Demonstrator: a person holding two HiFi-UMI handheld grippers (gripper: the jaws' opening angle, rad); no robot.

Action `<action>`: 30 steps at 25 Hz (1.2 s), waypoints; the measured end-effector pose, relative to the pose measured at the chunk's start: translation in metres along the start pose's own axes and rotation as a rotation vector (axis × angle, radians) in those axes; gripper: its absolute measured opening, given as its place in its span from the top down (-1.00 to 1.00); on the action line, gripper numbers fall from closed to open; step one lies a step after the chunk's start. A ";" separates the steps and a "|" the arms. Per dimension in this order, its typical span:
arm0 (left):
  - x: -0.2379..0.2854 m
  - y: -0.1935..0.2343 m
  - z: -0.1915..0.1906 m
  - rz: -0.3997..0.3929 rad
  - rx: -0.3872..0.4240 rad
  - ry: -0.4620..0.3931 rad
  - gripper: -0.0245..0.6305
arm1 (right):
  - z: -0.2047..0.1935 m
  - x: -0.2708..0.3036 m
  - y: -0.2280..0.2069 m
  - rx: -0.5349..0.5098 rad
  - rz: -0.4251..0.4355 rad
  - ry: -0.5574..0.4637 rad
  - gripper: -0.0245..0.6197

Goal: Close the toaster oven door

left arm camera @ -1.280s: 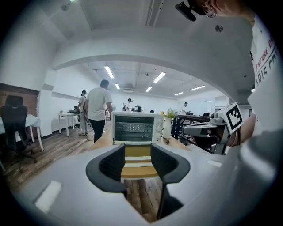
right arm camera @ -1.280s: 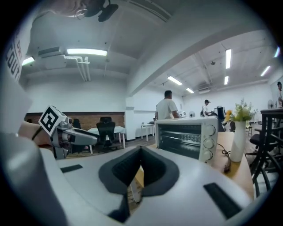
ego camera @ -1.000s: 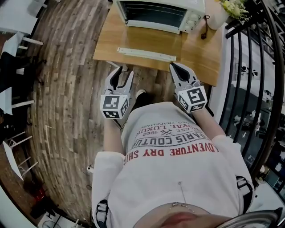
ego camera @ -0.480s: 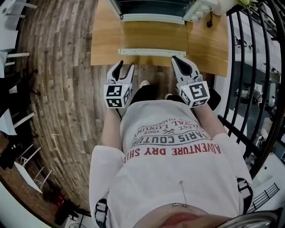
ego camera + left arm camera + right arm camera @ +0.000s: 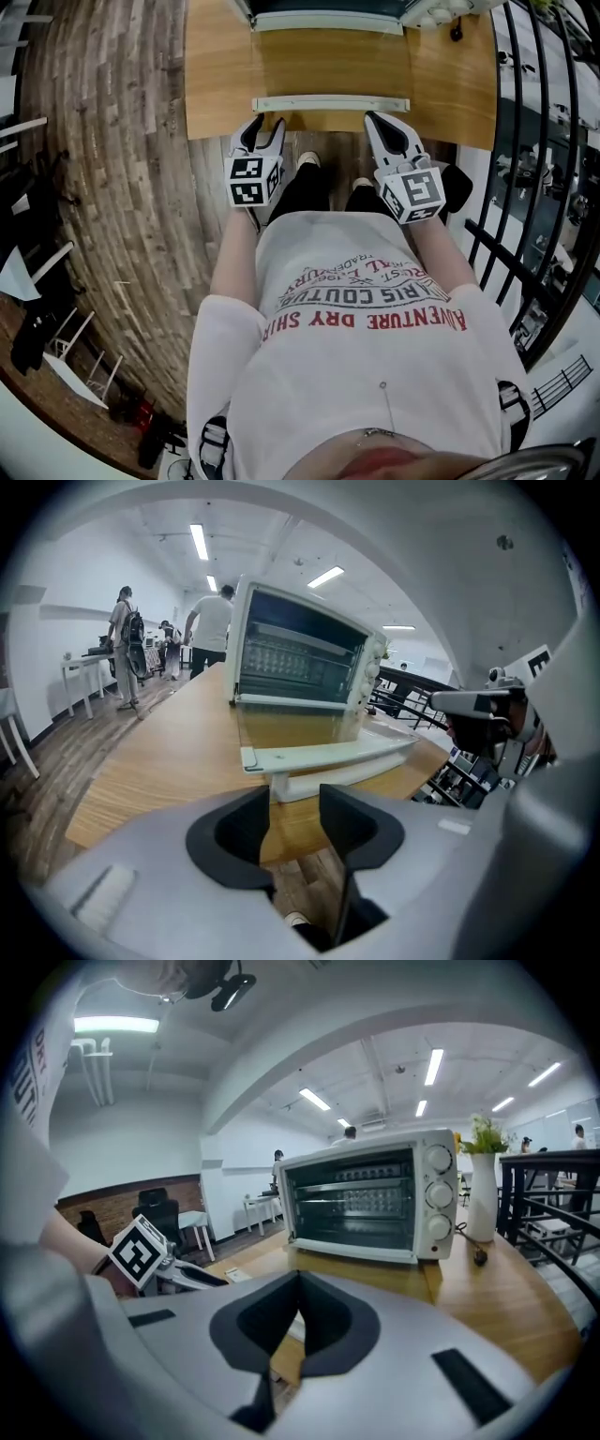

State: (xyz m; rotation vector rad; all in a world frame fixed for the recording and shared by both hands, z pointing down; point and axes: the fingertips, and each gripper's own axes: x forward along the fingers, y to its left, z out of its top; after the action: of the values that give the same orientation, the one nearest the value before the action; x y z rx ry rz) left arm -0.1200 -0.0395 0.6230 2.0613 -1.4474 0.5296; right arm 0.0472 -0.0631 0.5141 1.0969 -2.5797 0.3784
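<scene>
Three views, one counter (image 5: 225, 75)
Your head view looks steeply down; both gripper views face the toaster oven (image 5: 300, 653) low and near.

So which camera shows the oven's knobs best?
The right gripper view: the knobs face it, all three clear. The left gripper view shows them small and side-on; the head view catches them only at its top edge.

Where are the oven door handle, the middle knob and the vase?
oven door handle (image 5: 347, 774), left gripper view, middle of the bar.
middle knob (image 5: 438, 1192), right gripper view, its face.
vase (image 5: 481, 1202), right gripper view, white body.
</scene>
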 end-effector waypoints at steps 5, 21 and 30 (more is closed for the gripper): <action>0.011 0.012 0.001 0.016 -0.033 0.010 0.41 | -0.007 -0.001 -0.009 0.015 -0.041 0.016 0.96; 0.016 0.016 0.007 -0.009 0.005 0.009 0.64 | -0.007 -0.004 -0.009 -0.002 -0.069 0.032 0.96; 0.005 0.009 0.027 -0.028 0.023 -0.028 0.64 | 0.012 -0.001 -0.005 -0.013 -0.092 -0.009 0.96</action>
State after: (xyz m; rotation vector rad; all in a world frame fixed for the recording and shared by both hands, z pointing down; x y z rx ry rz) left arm -0.1269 -0.0627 0.6076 2.1113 -1.4329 0.5097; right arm 0.0488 -0.0702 0.5030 1.2095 -2.5249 0.3354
